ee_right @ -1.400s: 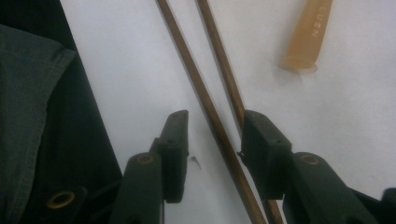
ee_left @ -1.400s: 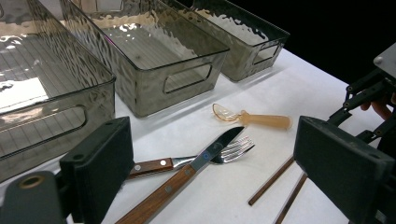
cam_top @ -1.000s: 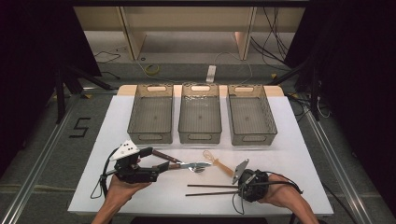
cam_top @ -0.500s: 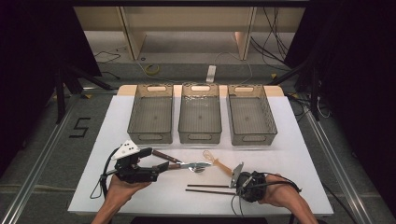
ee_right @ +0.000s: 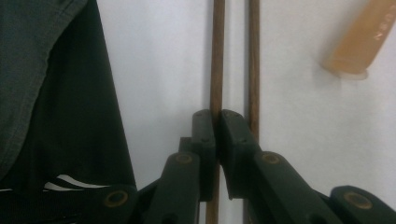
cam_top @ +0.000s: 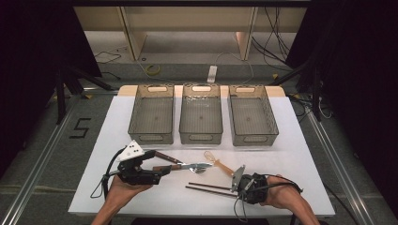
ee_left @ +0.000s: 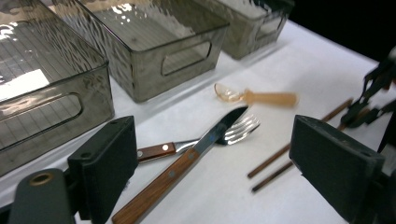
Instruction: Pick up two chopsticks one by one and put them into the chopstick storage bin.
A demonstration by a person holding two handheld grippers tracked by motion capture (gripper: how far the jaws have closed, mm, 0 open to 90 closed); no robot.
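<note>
White covering spreads over the table (cam_top: 300,140), with dark floor and cables beyond it. Along the far side stand three smoky see-through bins in a row: the left bin (cam_top: 151,120), the middle bin (cam_top: 201,119) and the right bin (cam_top: 253,120).

Over on the left, near the front edge, a hand holds the left gripper (cam_top: 162,164) low over the table. Its jaws stand wide apart with nothing between them, as its own camera shows. Just ahead of them lies a wooden-handled knife (ee_left: 187,161), its blade crossing over the tines of a fork (ee_left: 201,142) that lies beside it. A little farther right sits a small amber spoon (cam_top: 217,161), apart from the fork.

Right of centre, two dark chopsticks (cam_top: 206,188) lie nearly side by side at the front of the table. The right gripper (ee_right: 217,122) is down on their right-hand ends. Seen through its own camera, its jaws are pressed together on one chopstick (ee_right: 216,56), while the second chopstick (ee_right: 253,60) runs just beside, outside the grip.
</note>
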